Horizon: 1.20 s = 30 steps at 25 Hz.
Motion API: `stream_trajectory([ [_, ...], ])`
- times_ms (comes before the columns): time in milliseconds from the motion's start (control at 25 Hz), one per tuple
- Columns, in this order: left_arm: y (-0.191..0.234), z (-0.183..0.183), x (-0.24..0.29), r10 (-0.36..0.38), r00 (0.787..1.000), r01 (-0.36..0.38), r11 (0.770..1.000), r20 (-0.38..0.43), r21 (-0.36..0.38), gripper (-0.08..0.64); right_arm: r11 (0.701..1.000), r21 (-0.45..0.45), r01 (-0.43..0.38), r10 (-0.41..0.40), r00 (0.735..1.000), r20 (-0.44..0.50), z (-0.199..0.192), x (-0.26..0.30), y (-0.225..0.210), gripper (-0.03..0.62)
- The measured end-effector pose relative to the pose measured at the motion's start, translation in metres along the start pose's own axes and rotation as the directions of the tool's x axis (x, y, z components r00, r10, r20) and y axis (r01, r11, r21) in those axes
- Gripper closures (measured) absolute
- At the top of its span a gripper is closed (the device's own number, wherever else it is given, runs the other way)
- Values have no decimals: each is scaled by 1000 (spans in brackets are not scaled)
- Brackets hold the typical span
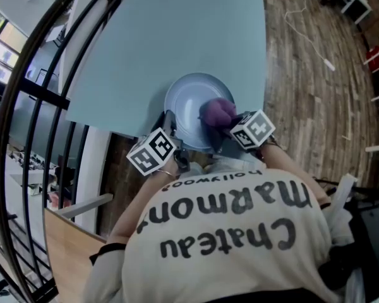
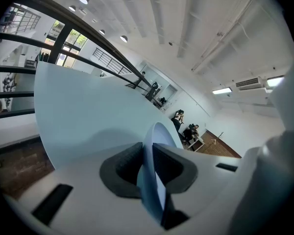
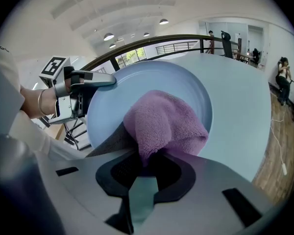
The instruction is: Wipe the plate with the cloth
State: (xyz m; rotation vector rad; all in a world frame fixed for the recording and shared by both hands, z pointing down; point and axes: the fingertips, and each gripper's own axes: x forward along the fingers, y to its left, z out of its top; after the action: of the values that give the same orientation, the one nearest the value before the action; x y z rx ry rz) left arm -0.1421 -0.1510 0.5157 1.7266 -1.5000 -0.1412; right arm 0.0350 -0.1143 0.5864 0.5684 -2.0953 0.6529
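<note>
A pale blue plate is held near the front edge of the light blue table. My left gripper is shut on the plate's near left rim. In the left gripper view the plate's rim runs edge-on between the dark pads. The purple cloth is bunched on the plate's right side, and my right gripper is shut on it. In the right gripper view the cloth bulges out of the jaws against the plate, with the left gripper clamped on the rim at the left.
A black curved railing runs along the left. Wooden floor lies to the right of the table, with a white cable on it. Several people are far off across the room.
</note>
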Motion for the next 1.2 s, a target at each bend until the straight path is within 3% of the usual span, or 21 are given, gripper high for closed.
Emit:
stream_trajectory([
  [160, -1, -1, -2, 1, 1000, -1, 1000, 8, -3, 503, 1000, -9, -24, 25, 999, 45, 9, -1, 10, 509],
  [320, 1, -3, -4, 11, 1000, -11, 1000, 8, -29, 503, 981, 46, -190, 180, 971, 159, 40, 3, 44, 509],
  [640, -5, -9, -6, 12, 1000, -12, 1000, 6, -29, 503, 954, -98, -282, 296, 936, 191, 86, 11, 88, 509],
  [880, 6, -5, -5, 28, 1000, -28, 996, 3, -87, 502, 930, -220, -296, 317, 946, 67, 70, 21, 106, 509],
  [1080, 13, 0, 0, 35, 999, -34, 996, 15, -85, 500, 872, -410, -268, 231, 963, -138, 30, 25, 106, 509],
  [1200, 14, 0, 1, 33, 999, -31, 994, 16, -103, 499, 877, -402, -263, 201, 961, -190, 14, 21, 93, 509],
])
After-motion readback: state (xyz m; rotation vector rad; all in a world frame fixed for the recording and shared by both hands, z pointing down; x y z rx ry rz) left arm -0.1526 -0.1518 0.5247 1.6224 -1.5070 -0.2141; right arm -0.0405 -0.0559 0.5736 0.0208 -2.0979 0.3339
